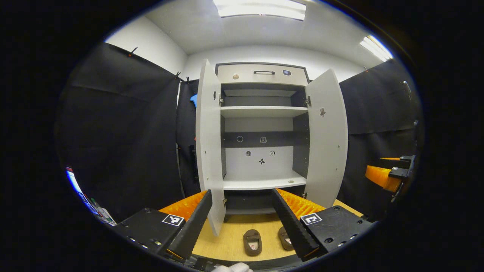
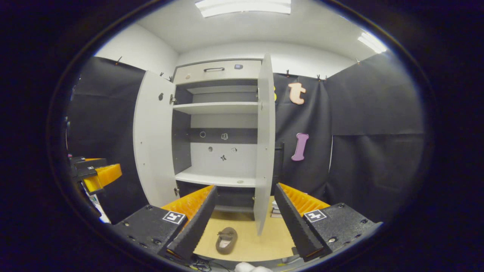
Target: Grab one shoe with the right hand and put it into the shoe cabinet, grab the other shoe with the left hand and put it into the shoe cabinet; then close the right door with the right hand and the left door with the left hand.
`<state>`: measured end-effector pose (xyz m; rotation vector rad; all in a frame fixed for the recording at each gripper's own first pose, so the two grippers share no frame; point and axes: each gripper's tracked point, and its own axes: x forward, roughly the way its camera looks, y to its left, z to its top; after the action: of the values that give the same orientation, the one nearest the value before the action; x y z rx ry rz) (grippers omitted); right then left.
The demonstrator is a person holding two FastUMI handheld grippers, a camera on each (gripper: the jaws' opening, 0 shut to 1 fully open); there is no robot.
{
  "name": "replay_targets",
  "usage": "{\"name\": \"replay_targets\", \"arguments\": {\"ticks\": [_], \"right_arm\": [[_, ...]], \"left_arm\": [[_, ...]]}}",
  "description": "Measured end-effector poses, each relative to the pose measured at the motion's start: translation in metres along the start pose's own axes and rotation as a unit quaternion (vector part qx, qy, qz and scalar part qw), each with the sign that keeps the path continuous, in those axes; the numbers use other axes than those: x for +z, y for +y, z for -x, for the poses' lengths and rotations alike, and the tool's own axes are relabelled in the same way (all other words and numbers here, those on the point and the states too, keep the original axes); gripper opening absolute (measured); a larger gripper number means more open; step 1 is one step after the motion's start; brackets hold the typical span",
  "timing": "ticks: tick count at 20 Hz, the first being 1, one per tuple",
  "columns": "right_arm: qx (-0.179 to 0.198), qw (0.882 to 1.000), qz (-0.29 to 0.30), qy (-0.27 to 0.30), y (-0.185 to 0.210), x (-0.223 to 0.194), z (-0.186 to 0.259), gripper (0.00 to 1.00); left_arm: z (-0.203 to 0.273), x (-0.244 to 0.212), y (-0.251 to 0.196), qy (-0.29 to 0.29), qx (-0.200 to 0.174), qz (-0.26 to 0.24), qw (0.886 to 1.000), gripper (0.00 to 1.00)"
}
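Pale grey laminate panels make up the shoe cabinet [image 1: 261, 124], a tall boxy unit with both doors swung wide, a drawer with a dark bar handle across its top and darker recessed strips inside. In the left gripper view the left door [image 1: 208, 147] stands edge-on and the right door [image 1: 327, 139] angles outward; smooth flat shelves lie between them, the lower shelf [image 1: 262, 183] bare but for a small round dot. Black cloth hangs as wall on both sides. Below the cabinet spreads a light wooden floor board [image 1: 230, 238] with a matte grain.

Two brown slipper-like shoes sit on that board in front of the cabinet, outside it: one shoe [image 1: 252, 242] rounded and soft-looking with its opening upward, the other shoe [image 1: 285, 238] just beside it, partly hidden behind a finger of the left gripper [image 1: 242, 223]. The right gripper view shows one brown shoe [image 2: 226, 240] between the fingers of the right gripper [image 2: 244, 223].

Both grippers have ridged, saw-toothed fingers spread wide apart, holding nothing. A small stack of books [image 2: 275, 210] lies behind the door's lower edge.
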<state>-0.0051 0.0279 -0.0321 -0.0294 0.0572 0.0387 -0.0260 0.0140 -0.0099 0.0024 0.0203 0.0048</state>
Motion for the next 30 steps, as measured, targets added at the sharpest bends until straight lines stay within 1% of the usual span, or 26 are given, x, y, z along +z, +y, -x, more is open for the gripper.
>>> {"name": "replay_targets", "arguments": {"ticks": [1, 2, 3, 4, 7, 8, 9, 11, 12, 13, 17, 18, 19, 20, 22, 24, 27, 30], "right_arm": [[0.001, 1.0, 0.001, 0.007, 0.002, -0.008, -0.002, 0.95], [0.003, 1.0, 0.003, 0.018, 0.005, -0.019, -0.003, 0.99], [0.007, 1.0, 0.003, 0.03, 0.009, -0.031, -0.006, 0.94], [0.014, 0.999, 0.002, 0.042, 0.015, -0.043, -0.01, 0.99], [0.034, 0.995, 0.0, 0.09, 0.031, -0.094, -0.023, 0.99], [0.04, 0.993, 0.0, 0.107, 0.036, -0.113, -0.027, 0.95], [0.043, 0.991, 0.003, 0.129, 0.04, -0.133, -0.033, 0.99], [0.051, 0.984, 0.005, 0.169, 0.051, -0.176, -0.045, 0.99], [0.058, 0.98, 0.001, 0.188, 0.056, -0.196, -0.048, 0.95], [0.064, 0.976, 0.0, 0.206, 0.062, -0.215, -0.054, 0.99], [0.082, 0.964, 0.011, 0.252, 0.082, -0.279, -0.084, 1.0], [0.087, 0.96, 0.013, 0.264, 0.088, -0.294, -0.091, 0.96], [0.091, 0.956, 0.009, 0.28, 0.092, -0.311, -0.097, 0.99], [0.092, 0.952, 0.001, 0.291, 0.096, -0.326, -0.105, 1.0], [0.089, 0.944, 0.001, 0.319, 0.099, -0.358, -0.118, 0.97], [0.088, 0.939, -0.001, 0.332, 0.1, -0.38, -0.134, 0.96], [0.085, 0.929, -0.001, 0.359, 0.1, -0.414, -0.155, 0.95], [0.075, 0.928, -0.007, 0.364, 0.098, -0.431, -0.184, 0.95]], "left_arm": [[0.003, -0.003, 0.0, 0.002, -0.002, 0.0, 1.0, 0.96], [0.007, -0.004, 0.0, 0.004, -0.003, 0.0, 1.0, 0.96], [0.01, -0.005, 0.002, 0.004, -0.003, -0.001, 1.0, 0.96], [0.012, -0.007, 0.004, 0.005, -0.002, -0.002, 1.0, 0.96], [0.018, -0.012, 0.009, 0.009, 0.001, 0.0, 1.0, 0.96], [0.02, -0.015, 0.011, 0.011, 0.003, 0.001, 1.0, 0.96], [0.02, -0.017, 0.013, 0.014, 0.006, 0.001, 1.0, 0.96], [0.021, -0.023, 0.017, 0.023, 0.012, 0.002, 1.0, 0.95], [0.022, -0.026, 0.02, 0.027, 0.016, 0.002, 1.0, 0.96], [0.021, -0.028, 0.022, 0.029, 0.019, 0.004, 0.999, 0.96], [0.018, -0.034, 0.03, 0.041, 0.036, 0.005, 0.998, 0.96], [0.018, -0.035, 0.031, 0.043, 0.041, 0.006, 0.998, 0.96], [0.018, -0.035, 0.033, 0.045, 0.046, 0.006, 0.998, 0.96], [0.017, -0.037, 0.034, 0.048, 0.051, 0.005, 0.998, 0.96], [0.016, -0.038, 0.035, 0.055, 0.058, 0.006, 0.997, 0.96], [0.015, -0.038, 0.037, 0.06, 0.066, 0.006, 0.996, 0.96], [0.009, -0.038, 0.036, 0.065, 0.076, 0.004, 0.995, 0.96], [0.005, -0.038, 0.036, 0.066, 0.085, -0.001, 0.994, 0.96]]}}
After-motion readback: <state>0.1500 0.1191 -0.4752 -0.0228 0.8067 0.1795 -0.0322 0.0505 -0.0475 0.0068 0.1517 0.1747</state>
